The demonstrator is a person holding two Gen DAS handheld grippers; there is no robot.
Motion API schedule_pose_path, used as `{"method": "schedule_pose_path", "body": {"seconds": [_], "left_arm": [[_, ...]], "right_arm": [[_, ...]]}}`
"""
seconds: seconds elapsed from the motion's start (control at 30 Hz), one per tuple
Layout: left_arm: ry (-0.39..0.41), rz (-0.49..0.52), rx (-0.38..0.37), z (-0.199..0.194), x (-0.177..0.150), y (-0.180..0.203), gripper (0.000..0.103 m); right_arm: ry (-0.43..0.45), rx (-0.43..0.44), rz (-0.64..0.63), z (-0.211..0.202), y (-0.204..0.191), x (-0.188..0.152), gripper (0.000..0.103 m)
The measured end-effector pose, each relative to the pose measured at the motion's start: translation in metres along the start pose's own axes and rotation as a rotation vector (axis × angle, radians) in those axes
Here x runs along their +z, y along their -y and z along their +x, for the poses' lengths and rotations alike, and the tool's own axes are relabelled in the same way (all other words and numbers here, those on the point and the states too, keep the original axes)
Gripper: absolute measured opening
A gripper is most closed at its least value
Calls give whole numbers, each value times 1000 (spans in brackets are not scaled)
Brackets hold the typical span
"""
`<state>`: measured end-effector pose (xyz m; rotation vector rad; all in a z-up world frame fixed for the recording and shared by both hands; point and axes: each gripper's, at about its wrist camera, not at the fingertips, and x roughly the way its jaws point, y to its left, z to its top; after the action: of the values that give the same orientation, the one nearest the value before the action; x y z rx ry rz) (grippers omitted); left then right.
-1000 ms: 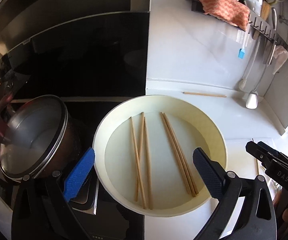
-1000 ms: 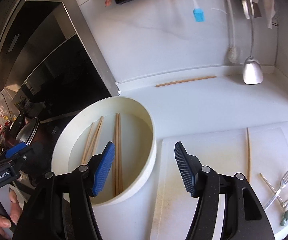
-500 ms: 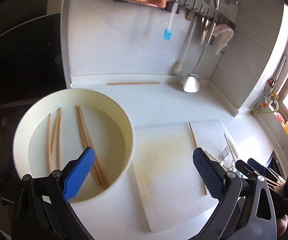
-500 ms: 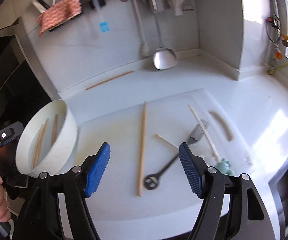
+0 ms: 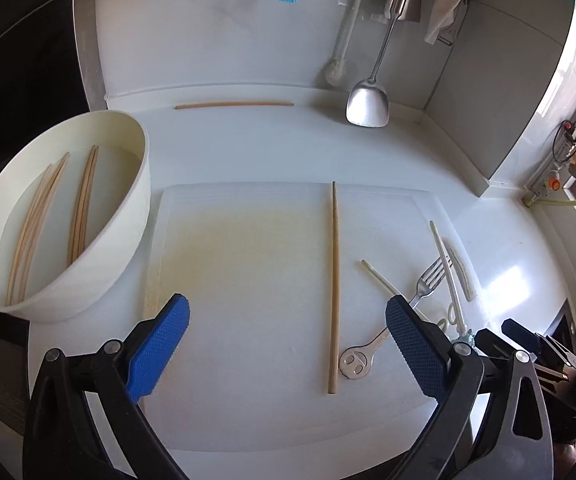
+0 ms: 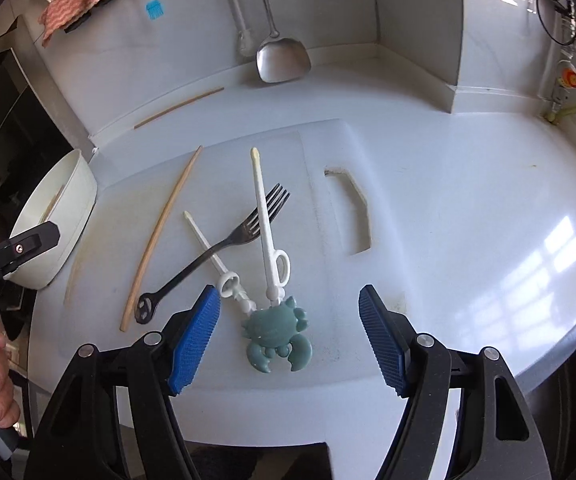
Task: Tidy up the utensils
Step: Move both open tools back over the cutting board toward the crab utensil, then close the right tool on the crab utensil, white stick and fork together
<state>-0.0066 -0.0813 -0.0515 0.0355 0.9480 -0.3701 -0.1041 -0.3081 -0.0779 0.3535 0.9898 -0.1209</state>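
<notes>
Left wrist view: left claw (image 5: 286,350) spread wide and empty, hovering low over the white cutting board (image 5: 248,360) on the white surface (image 5: 248,148). Single wooden chopstick (image 5: 333,288) lies lengthwise on the board, between the two fingers' line of sight, closer to the right pad. Cream bowl (image 5: 100,256) just left of the board, several chopsticks inside. Another stray chopstick (image 5: 234,104) against the back wall, well apart. Fork (image 5: 426,284) and white plastic picks to the right of the board chopstick. Right wrist view: right claw (image 6: 288,340) also released, holding nothing, poised above the teal crab-shaped training chopsticks (image 6: 278,332), whose white sticks cross the fork (image 6: 208,252). Same wooden chopstick (image 6: 160,236) lies left of the fork, apart from it. Judgement: sorting is partway done; chopsticks are being gathered into the bowl, and the loose pieces on the board remain. Step in hand looks like picking the next piece. Next move calls for lowering a claw squarely over one item and pinching across its thin shaft without dragging the overlapping neighbours.
</notes>
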Motion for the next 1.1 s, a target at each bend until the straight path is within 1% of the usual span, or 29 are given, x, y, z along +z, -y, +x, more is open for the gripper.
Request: {"method": "schedule_pose_path", "body": {"seconds": [0.1, 0.17, 0.23, 0.37, 0.5, 0.57, 0.7, 0.8, 0.97, 1.1], "left_arm": [[-4, -32, 25, 9, -8, 4, 97], [-17, -44, 39, 17, -11, 6, 97], [-19, -49, 39, 23, -13, 7, 97], [-32, -35, 38, 39, -12, 8, 97], [-46, -20, 44, 57, -6, 9, 97], [-49, -10, 53, 65, -6, 10, 97], [-58, 31, 50, 78, -7, 14, 97], [-56, 72, 59, 83, -7, 19, 97], [-76, 96, 55, 93, -6, 21, 97], [-78, 142, 83, 99, -6, 24, 97]], "right_arm": [[-24, 26, -66, 11, -1, -3, 69], [-39, 27, -92, 18, -2, -6, 69], [-43, 42, -112, 23, -4, -8, 69], [-19, 27, -138, 29, -12, -12, 69], [-9, 12, -135, 35, -18, -14, 69], [1, -13, -155, 36, -22, -14, 69], [28, -30, -137, 37, -21, -13, 69], [29, -47, -161, 40, -24, -15, 69], [33, -67, -180, 42, -27, -14, 69], [32, -84, -214, 46, -32, -11, 69]]}}
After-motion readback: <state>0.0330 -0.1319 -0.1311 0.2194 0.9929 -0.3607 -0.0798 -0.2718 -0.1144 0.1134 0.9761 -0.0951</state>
